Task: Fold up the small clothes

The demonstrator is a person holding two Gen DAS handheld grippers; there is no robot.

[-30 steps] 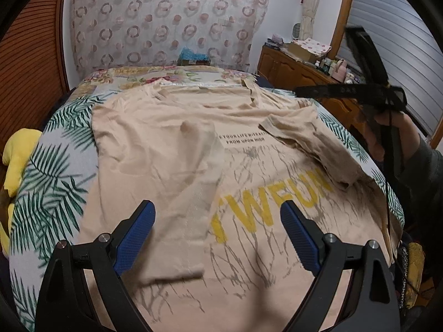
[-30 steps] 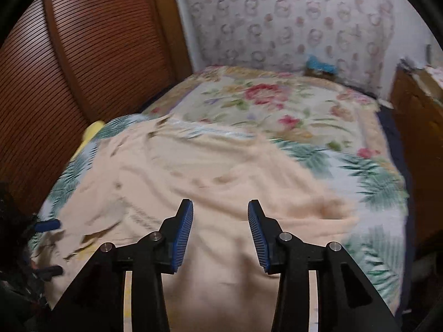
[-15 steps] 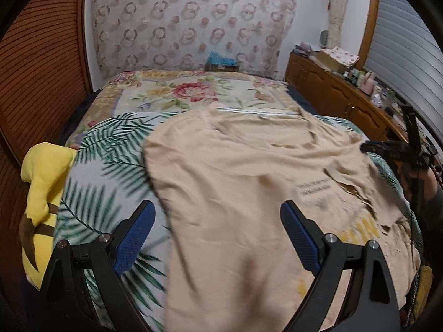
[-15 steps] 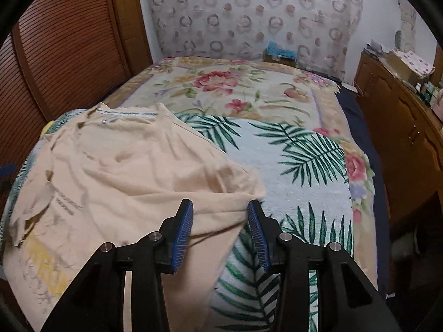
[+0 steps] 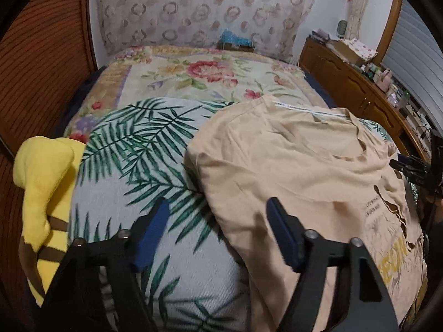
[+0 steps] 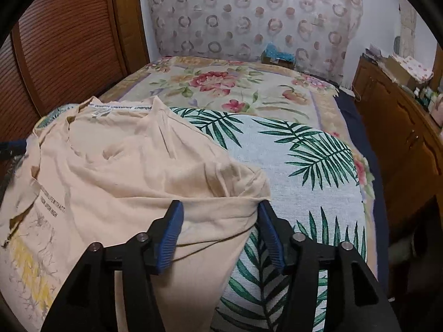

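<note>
A peach-beige T-shirt (image 5: 301, 177) lies on a bed, on a white blanket printed with green palm leaves (image 5: 144, 166). Its collar, with a white printed tape inside the neckline (image 6: 119, 107), points toward the far end of the bed, and its hem comes toward the cameras, so its long axis runs along the length of the bed. Both sides are folded in over the middle, leaving a narrow strip of the front print bare: small black lettering and part of a yellow word (image 5: 394, 260).

The left claw (image 5: 217, 232) hangs above the left edge of the T-shirt. Its jaws have just been closing but stand well apart, with palm-leaf blanket and the shirt's edge showing below the gap and no cloth pressed between the blue pads (image 5: 151, 229).

The right claw (image 6: 220, 235) is at the shirt's right edge, where a bunched fold of fabric (image 6: 243, 182) stands up. Its jaws have just been opening; cloth lies between them. The right pad (image 6: 270, 235) is at the bunched edge, while whether the left pad touches the cloth cannot be told, and nothing is clamped.

Beyond the palm-leaf blanket lies a floral quilt (image 6: 235, 88). A yellow plush toy (image 5: 44, 182) with brown stripes sits at the bed's left edge, beside a slatted wooden door (image 6: 63, 44). A wooden dresser (image 6: 401, 144) runs along the right side of the bed.
</note>
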